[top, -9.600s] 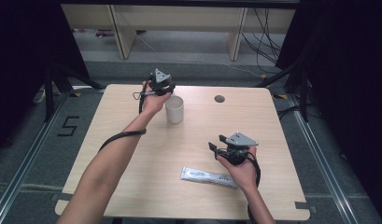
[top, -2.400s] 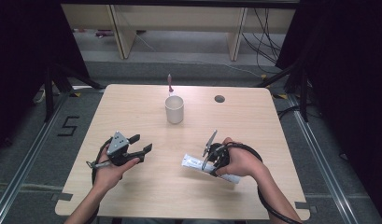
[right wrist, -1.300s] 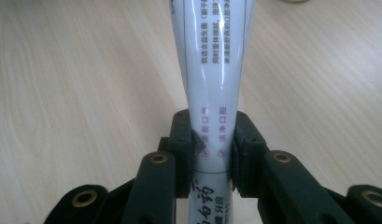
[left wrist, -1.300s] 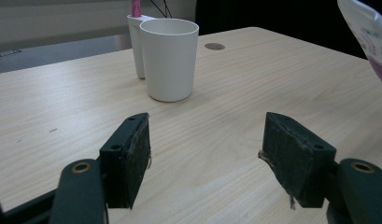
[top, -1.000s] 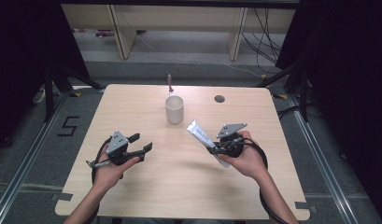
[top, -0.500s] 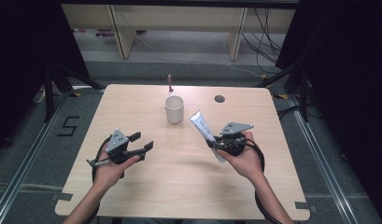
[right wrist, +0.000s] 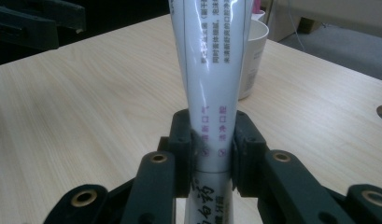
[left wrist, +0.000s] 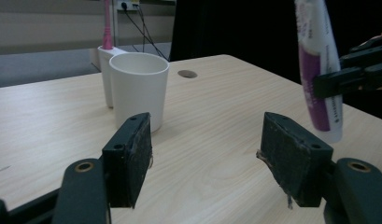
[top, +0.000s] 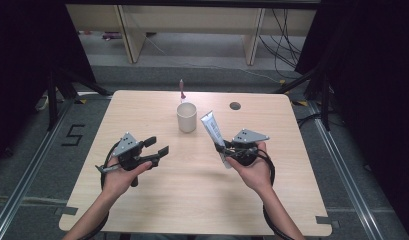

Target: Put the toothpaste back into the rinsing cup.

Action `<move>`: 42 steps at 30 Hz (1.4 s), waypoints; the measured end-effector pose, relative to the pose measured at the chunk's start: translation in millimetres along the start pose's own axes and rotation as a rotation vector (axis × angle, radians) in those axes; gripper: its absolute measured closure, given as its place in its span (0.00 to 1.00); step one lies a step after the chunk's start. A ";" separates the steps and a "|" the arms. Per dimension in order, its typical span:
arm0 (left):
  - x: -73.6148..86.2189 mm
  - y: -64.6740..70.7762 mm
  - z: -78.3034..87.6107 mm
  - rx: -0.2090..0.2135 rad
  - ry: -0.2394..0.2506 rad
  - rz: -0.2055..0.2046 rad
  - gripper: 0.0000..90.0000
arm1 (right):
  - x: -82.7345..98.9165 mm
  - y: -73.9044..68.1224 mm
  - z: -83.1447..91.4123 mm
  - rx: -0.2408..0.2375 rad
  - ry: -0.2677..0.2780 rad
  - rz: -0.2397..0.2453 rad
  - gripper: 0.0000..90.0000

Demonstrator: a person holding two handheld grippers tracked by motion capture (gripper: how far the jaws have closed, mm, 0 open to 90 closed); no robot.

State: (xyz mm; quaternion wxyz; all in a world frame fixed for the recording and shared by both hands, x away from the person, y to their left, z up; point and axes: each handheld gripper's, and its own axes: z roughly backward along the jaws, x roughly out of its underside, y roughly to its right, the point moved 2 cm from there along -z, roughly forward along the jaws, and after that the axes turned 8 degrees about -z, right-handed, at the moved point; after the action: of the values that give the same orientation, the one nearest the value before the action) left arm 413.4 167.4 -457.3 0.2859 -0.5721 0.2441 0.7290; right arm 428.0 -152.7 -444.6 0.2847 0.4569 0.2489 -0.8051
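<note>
White cup (top: 187, 116) empty inside — pink toothbrush (top: 182, 89) behind it.

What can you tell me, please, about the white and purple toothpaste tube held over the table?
The white plastic toothpaste tube has a purple band and small printed writing. The right gripper clamps its lower part between both pads, holding it above the wooden table, flat crimped end up and leaning toward the white cup. Nothing else touches it.

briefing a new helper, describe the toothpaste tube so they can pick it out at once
On the wooden table, look right of the white cup. There the right hand-held gripper clamps the toothpaste tube near its lower end, raised off the tabletop. It is the only flat white tube with purple print.
</note>
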 end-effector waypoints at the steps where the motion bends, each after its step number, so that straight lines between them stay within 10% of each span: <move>1: -3.1 0.9 -1.8 0.011 0.004 -0.002 0.38 | -0.4 0.0 -1.7 0.006 0.017 0.010 0.82; 13: -42.9 18.5 -28.1 0.119 0.042 -0.028 0.42 | -1.3 -6.5 -11.1 0.007 0.040 0.004 0.82; 24: -56.9 36.6 -59.8 0.199 0.060 0.032 0.46 | -3.2 -13.0 -17.8 0.013 0.062 -0.005 0.82; 42: -59.2 47.1 -89.4 0.221 0.058 0.099 0.55 | -4.0 -18.8 -20.9 0.010 0.050 -0.011 0.82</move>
State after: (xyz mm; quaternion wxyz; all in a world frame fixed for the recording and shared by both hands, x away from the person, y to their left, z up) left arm 453.5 64.4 -418.5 0.3038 -0.5451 0.3589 0.6941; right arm 429.2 -124.5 -448.1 0.2716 0.4771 0.2544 -0.7962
